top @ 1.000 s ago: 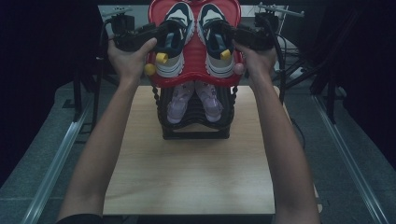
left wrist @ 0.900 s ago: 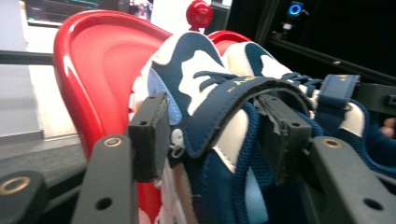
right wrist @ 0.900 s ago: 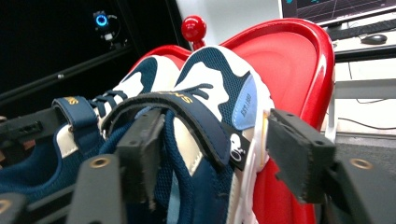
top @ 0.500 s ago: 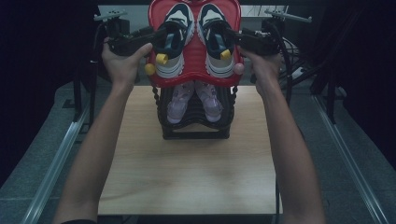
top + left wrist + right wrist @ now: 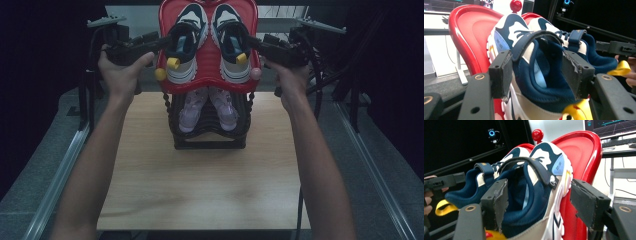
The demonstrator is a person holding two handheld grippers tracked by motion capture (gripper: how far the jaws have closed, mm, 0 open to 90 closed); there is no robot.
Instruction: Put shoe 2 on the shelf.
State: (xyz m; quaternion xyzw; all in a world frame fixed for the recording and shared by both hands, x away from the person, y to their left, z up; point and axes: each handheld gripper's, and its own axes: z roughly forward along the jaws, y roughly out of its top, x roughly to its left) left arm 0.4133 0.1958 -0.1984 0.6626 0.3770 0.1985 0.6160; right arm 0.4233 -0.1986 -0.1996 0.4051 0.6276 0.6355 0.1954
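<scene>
A pair of navy and white sneakers, the left shoe (image 5: 186, 45) and the right shoe (image 5: 232, 45), lies on the red top shelf (image 5: 207, 84) of a black shoe rack (image 5: 210, 142). My left gripper (image 5: 162, 42) is at the left shoe's outer side and my right gripper (image 5: 254, 44) at the right shoe's outer side. Both have just been opening. In the left gripper view the open left gripper (image 5: 537, 75) straddles the shoe's collar (image 5: 534, 57). In the right gripper view the open right gripper (image 5: 541, 200) straddles the other shoe's side (image 5: 536, 192), its outer pad clear of it.
Two pale pink shoes (image 5: 192, 107) sit on the rack's lower shelf. The rack stands at the back of a wooden table (image 5: 200, 190). Metal rails (image 5: 65, 170) run along both sides. Cables (image 5: 320, 65) trail from the right gripper.
Both hands have moved outward, away from the pair of sneakers, and the jaws now stand wider. The sneakers stay on the red shelf.
</scene>
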